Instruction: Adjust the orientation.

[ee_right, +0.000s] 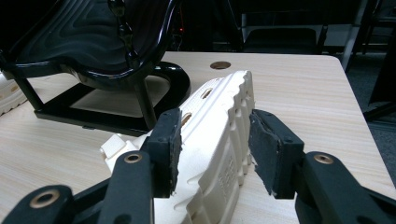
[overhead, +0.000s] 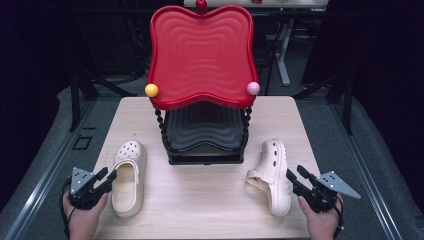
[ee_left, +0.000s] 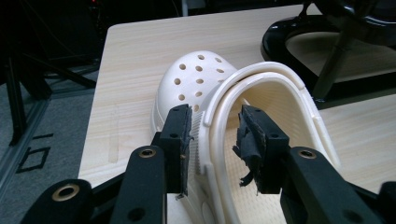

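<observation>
Two cream clogs lie on the wooden table (overhead: 200,210). The left clog (overhead: 127,175) (ee_left: 196,79) stands upright with its holed toe pointing away. My left gripper (overhead: 109,175) (ee_left: 212,126) straddles its side wall near the heel, one pad against the outside and the other inside the shoe, just off the rim. The right clog (overhead: 272,170) (ee_right: 219,130) lies on its side, sole facing right. My right gripper (overhead: 295,172) (ee_right: 215,116) has its jaws around the heel end, with a thin gap at the sole-side pad.
A two-tier rack stands at the table's middle back, a red wavy tray (overhead: 200,55) above a black one (overhead: 205,127) (ee_right: 93,37). Yellow (overhead: 151,90) and pink (overhead: 253,88) balls sit at the red tray's front corners. The black base (ee_left: 299,46) lies close beyond both clogs.
</observation>
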Available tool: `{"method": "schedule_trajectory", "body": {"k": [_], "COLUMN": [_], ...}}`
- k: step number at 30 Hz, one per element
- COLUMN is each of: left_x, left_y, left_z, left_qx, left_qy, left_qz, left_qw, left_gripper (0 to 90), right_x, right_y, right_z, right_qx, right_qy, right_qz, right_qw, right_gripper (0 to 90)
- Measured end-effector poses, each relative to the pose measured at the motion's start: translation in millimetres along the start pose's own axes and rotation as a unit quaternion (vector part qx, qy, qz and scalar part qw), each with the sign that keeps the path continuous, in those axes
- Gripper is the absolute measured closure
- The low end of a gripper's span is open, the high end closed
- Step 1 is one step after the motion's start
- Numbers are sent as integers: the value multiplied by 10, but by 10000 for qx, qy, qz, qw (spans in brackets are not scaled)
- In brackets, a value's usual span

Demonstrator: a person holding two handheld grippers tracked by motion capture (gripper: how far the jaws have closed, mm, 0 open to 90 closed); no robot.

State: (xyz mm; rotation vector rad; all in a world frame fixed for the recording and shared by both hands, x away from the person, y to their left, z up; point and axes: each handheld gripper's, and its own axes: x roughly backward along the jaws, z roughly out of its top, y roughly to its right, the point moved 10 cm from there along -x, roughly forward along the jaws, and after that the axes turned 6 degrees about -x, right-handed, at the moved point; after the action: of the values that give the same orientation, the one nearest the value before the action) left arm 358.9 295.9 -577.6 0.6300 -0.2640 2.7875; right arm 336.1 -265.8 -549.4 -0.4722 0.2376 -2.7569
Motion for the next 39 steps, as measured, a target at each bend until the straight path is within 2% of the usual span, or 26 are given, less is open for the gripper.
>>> {"method": "schedule_trajectory", "body": {"k": [1, 3, 5, 8, 11, 17, 31, 39], "left_x": [-47, -74, -129, -149, -165, -184, -151, -97], "left_y": [4, 9, 6, -5, -11, 3, 14, 75], "left_z": [-28, -37, -67, -85, -85, -87, -73, -42], "left_qx": [-69, -91, -198, -219, -216, -357, -282, -244], "left_qy": [-113, -132, -238, -313, -324, -383, -458, -423], "left_qz": [-10, -11, 12, 55, 61, 57, 44, -52], "left_qw": [9999, 9999, 9995, 9993, 9992, 9986, 9985, 9988], "left_gripper": [637, 637, 650, 669, 678, 721, 744, 749], "right_x": [-2, -4, -5, -6, -2, -3, -3, 7], "right_y": [-1, 1, 10, 11, 20, 26, 36, 46], "right_z": [-3, -3, -3, -3, -9, -16, -16, -7], "right_qx": [13, 0, -5, -40, -60, -58, -49, -80], "right_qy": [-10, 0, 1, 16, 4, -13, -16, 22], "right_qz": [-1, -10, -14, -4, -15, -38, -50, -34], "right_qw": [10000, 10000, 10000, 10000, 10000, 10000, 10000, 10000], "right_gripper": [537, 537, 538, 538, 538, 538, 538, 538]}}
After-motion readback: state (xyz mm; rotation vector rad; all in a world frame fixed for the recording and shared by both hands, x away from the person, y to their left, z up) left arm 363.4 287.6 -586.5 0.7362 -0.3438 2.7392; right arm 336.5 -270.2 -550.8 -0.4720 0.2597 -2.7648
